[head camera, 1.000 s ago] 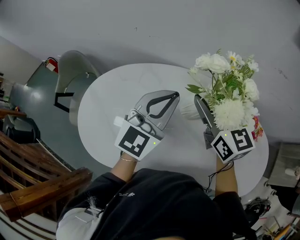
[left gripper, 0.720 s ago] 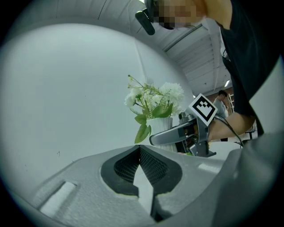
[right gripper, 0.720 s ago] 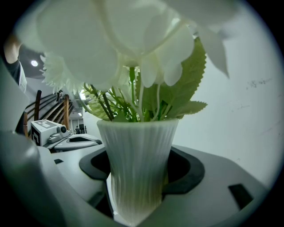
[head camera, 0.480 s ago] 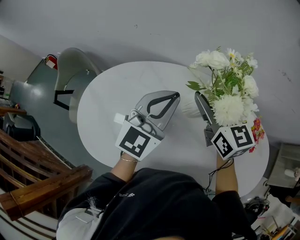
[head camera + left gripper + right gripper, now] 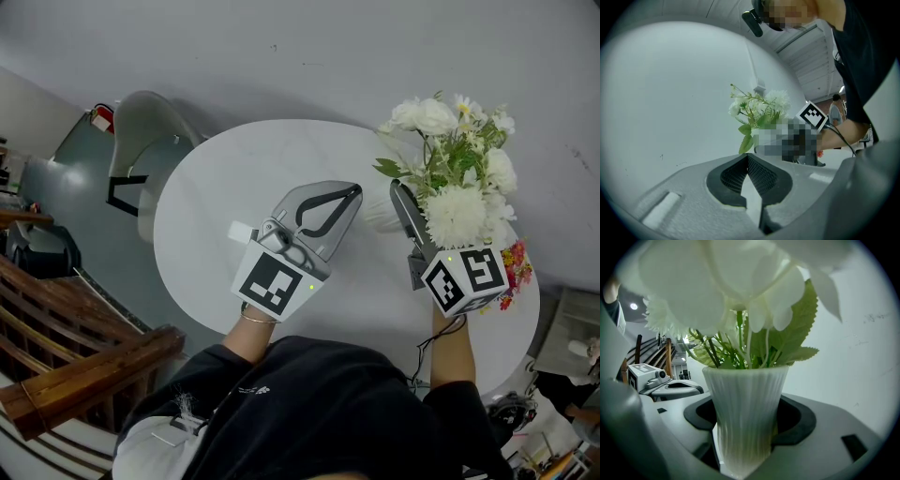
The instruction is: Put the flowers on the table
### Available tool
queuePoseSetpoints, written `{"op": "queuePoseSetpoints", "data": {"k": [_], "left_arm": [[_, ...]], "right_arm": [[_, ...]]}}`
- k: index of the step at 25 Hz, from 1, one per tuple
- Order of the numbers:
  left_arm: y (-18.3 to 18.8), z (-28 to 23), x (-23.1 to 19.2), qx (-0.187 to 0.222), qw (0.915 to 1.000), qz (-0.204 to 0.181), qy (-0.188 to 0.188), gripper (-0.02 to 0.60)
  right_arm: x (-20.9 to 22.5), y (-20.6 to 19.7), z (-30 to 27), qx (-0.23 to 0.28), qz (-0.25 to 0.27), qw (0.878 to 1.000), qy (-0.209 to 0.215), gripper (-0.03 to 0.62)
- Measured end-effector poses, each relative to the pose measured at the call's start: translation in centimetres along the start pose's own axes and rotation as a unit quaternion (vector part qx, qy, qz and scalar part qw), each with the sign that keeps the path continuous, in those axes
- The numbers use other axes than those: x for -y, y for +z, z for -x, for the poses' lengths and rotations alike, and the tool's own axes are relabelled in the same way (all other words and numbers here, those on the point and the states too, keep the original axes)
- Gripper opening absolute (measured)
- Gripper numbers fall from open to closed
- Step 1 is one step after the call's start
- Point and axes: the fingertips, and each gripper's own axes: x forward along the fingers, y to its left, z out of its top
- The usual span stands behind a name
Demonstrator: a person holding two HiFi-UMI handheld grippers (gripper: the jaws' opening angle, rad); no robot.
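- A wooden stair (image 5: 66,347) lies well off the left side of the round white surface (image 5: 225,169).
- A grey chair (image 5: 150,141) stands just beside the surface's left edge.
- A small white block (image 5: 241,232) lies on the left part of the surface; what it is cannot be told.
- The left hand-held gripper (image 5: 354,190) is held over the middle of the surface, with its marker cube (image 5: 274,283) toward the near edge. Its jaws are pressed together at the tips, with nothing between them.
- A person in a dark top (image 5: 309,403) stands at the near edge of the surface, with one hand behind each gripper.
- The right hand-held gripper (image 5: 409,201) is over the right part of the surface. It pinches a white ribbed vase (image 5: 746,404), with its black pads (image 5: 797,420) against either side of the vase's lower body.
- The vase stands upright. Whether its base rests on the surface cannot be told.
- The flowers (image 5: 457,178), white blooms with green leaves, rise out of the vase above the right part of the surface. In the head view they cover the right hand-held gripper's far jaw.
- A few small red blossoms (image 5: 515,265) show at the surface's right edge, just beside the right gripper's own cube (image 5: 466,278).
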Motion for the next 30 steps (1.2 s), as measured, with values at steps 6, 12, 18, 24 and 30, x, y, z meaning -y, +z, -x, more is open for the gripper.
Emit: {"op": "queuePoseSetpoints", "data": {"k": [6,12,18,24,30], "left_arm": [[0.30,0.33,0.13,-0.001,1.0000,0.001,-0.001,-0.002],[0.24,0.41,0.26,-0.002,1.0000,0.001,0.002,-0.002],[0.18,0.53,0.46,-0.001,1.0000,-0.001,0.003,-0.002],[0.09,0.77,0.60,-0.004,1.0000,0.002,0.003,-0.002],[0.25,0.92,0.67,-0.004,1.0000,0.006,0.003,-0.002]], "right_arm": [[-0.14,0.13,0.16,-0.002,0.001,1.000,-0.005,0.341],[-0.05,0.10,0.12,-0.001,0.003,1.000,-0.005,0.341],[-0.03,0.09,0.11,0.002,0.003,1.000,-0.005,0.341],[-0.01,0.12,0.19,0.000,0.005,1.000,-0.008,0.341],[-0.06,0.20,0.26,-0.003,0.006,1.000,-0.010,0.341]]}}
